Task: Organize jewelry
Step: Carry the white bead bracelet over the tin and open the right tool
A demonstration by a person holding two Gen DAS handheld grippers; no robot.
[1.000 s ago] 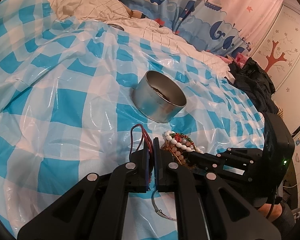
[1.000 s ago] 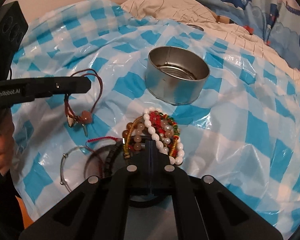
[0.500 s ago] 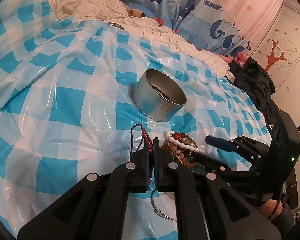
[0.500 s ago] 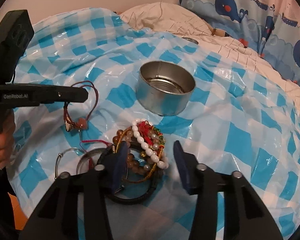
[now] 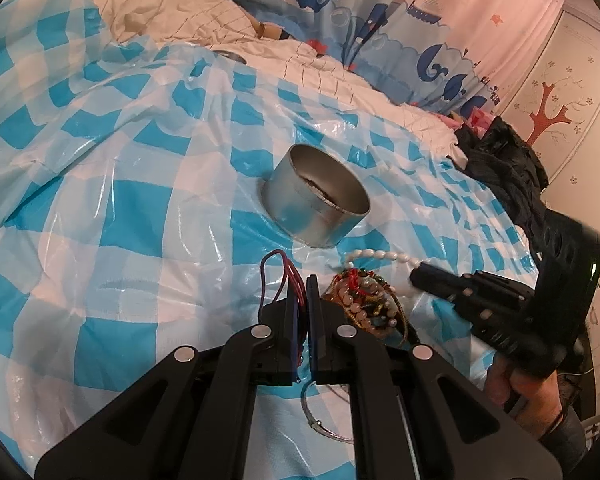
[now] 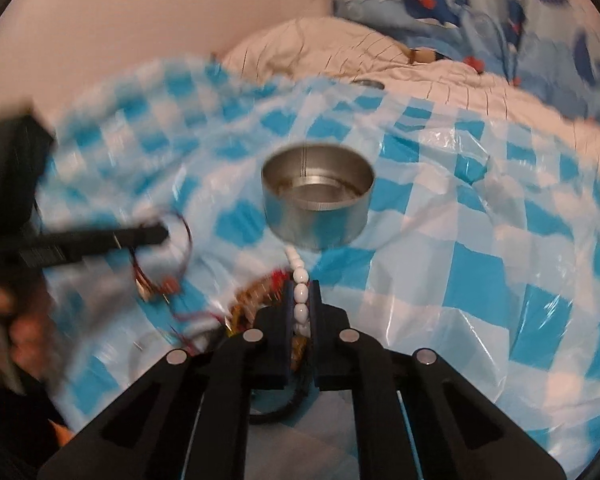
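Both grippers are clamping jewelry on the blue-checked sheet (image 5: 120, 208).

At lower center of the right wrist view, the right gripper (image 6: 301, 300) is pinching a white bead strand (image 6: 300, 280), which is running up toward the metal tin (image 6: 318, 200) at frame center. At lower center of the left wrist view, the left gripper (image 5: 302, 300) is closing on a red cord (image 5: 288, 276). The bracelet pile (image 5: 364, 300) is lying just right of it, below the tin (image 5: 316, 204). A thin wire bangle (image 5: 316, 416) is resting near the bottom.

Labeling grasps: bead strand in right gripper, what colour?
White bead strand; clearest in right wrist view.
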